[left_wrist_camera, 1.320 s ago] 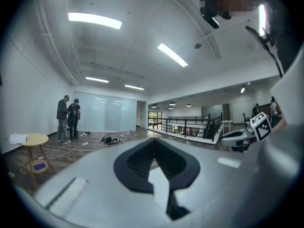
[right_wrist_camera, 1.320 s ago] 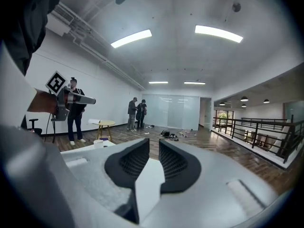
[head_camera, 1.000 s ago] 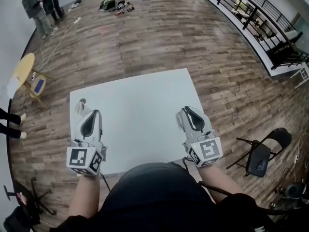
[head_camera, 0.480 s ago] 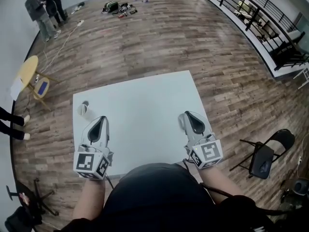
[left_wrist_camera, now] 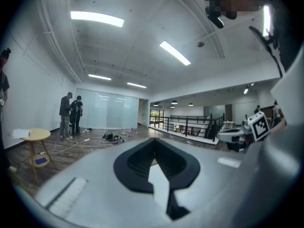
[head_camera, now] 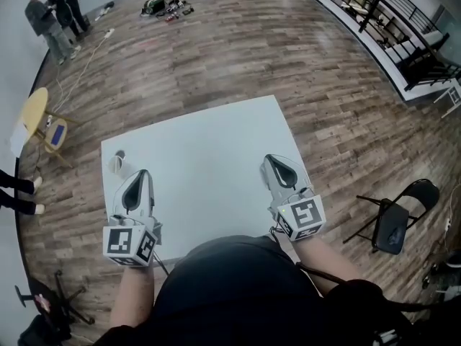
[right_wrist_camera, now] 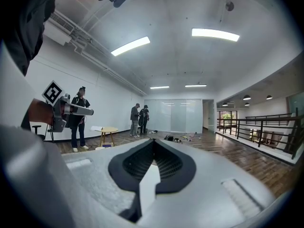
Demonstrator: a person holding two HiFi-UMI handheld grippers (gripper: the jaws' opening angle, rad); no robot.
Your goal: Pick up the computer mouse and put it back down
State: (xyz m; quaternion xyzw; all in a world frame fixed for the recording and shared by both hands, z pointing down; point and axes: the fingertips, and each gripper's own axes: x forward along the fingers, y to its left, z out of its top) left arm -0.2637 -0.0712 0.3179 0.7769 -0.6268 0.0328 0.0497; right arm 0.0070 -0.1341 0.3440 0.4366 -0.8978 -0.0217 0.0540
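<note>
A small white and grey computer mouse (head_camera: 117, 161) lies near the far left corner of the white table (head_camera: 209, 157). My left gripper (head_camera: 139, 172) hovers just on the near side of it, a short way off, jaws shut and empty. My right gripper (head_camera: 269, 158) is over the table's right side, far from the mouse, also shut on nothing. In the left gripper view, the left gripper (left_wrist_camera: 153, 139) shows its black pads meeting at the tips, with the right gripper (left_wrist_camera: 240, 135) off to the side. The right gripper view shows the right gripper (right_wrist_camera: 153, 140) the same way. Neither gripper view shows the mouse.
A black folding chair (head_camera: 392, 225) stands right of the table. A yellow round side table (head_camera: 32, 107) stands to the left. Two people (head_camera: 47, 13) stand at the far left, and gear (head_camera: 162, 6) lies on the wood floor. A railing (head_camera: 374, 20) runs along the right.
The head camera shifts slightly. Both grippers stay over the table's near edge, and the mouse has not moved.
</note>
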